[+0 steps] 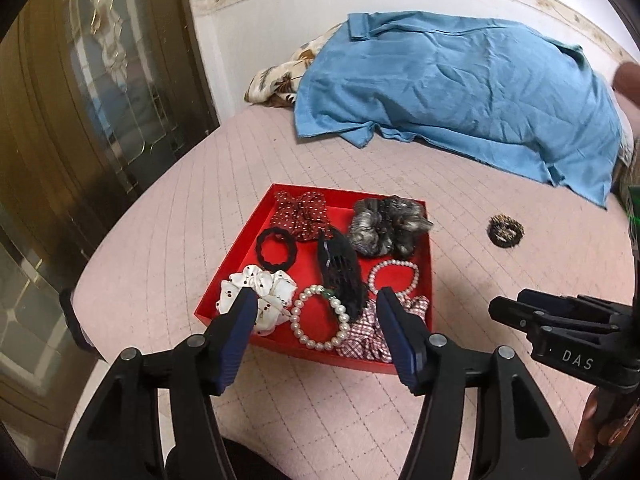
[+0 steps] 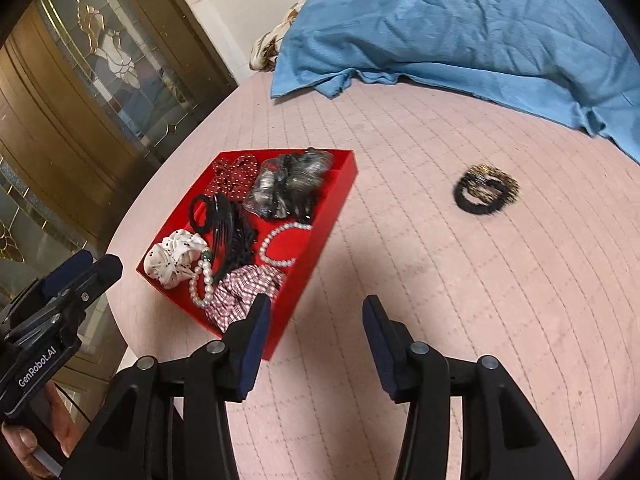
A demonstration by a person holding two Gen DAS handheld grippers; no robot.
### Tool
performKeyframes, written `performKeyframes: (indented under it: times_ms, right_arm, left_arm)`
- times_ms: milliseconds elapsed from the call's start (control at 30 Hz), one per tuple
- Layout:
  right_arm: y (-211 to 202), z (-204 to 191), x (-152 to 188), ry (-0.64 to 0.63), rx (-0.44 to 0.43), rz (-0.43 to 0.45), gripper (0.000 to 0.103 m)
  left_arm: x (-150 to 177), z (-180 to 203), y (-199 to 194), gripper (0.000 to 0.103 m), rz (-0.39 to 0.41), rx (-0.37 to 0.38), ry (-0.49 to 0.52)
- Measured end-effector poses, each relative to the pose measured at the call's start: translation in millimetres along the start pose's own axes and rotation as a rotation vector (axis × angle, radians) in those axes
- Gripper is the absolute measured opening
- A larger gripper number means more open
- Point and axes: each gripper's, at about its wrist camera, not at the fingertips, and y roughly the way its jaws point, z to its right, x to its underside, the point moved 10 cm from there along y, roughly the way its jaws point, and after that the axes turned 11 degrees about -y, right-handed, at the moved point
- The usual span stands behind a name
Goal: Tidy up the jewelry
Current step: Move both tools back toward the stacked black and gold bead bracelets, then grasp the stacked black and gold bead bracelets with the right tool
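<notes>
Both grippers are held pointing steeply downward with jaws parted and nothing between the pads, the left gripper (image 1: 316, 312) being gripped at its handle by a hand (image 2: 36, 440) seen low in the right wrist view, and the right gripper (image 2: 316, 320) likewise by fingers (image 1: 600, 424).

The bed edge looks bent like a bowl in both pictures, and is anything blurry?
Left wrist view: fisheye bends the pink quilt and door frame into curves; dark corners; a blurred hand at the right edge. Right wrist view: same bowing; the red box throws a soft shadow to its right; the leopard hair tie looks slightly smeared.
</notes>
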Motion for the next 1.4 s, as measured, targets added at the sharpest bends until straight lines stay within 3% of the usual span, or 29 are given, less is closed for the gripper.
performKeyframes:
  times_ms: [567, 1033, 1233, 1400]
  right_arm:
    - [-40, 64, 41, 0.116, 0.064, 0.024, 0.056]
    - [-43, 101, 54, 0.167, 0.093, 0.021, 0.057]
    - [-36, 132, 49, 0.188, 0.131, 0.008, 0.057]
    - [-19, 166, 26, 0.197, 0.162, 0.010, 0.057]
  left_arm:
    - [21, 42, -28, 0.065, 0.010, 0.002, 0.114]
    - [38, 70, -20, 0.066, -0.041, 0.041, 0.164]
    - [45, 81, -6, 0.066, -0.070, 0.075, 0.155]
    - [50, 91, 11, 0.066, -0.105, 0.117, 0.137]
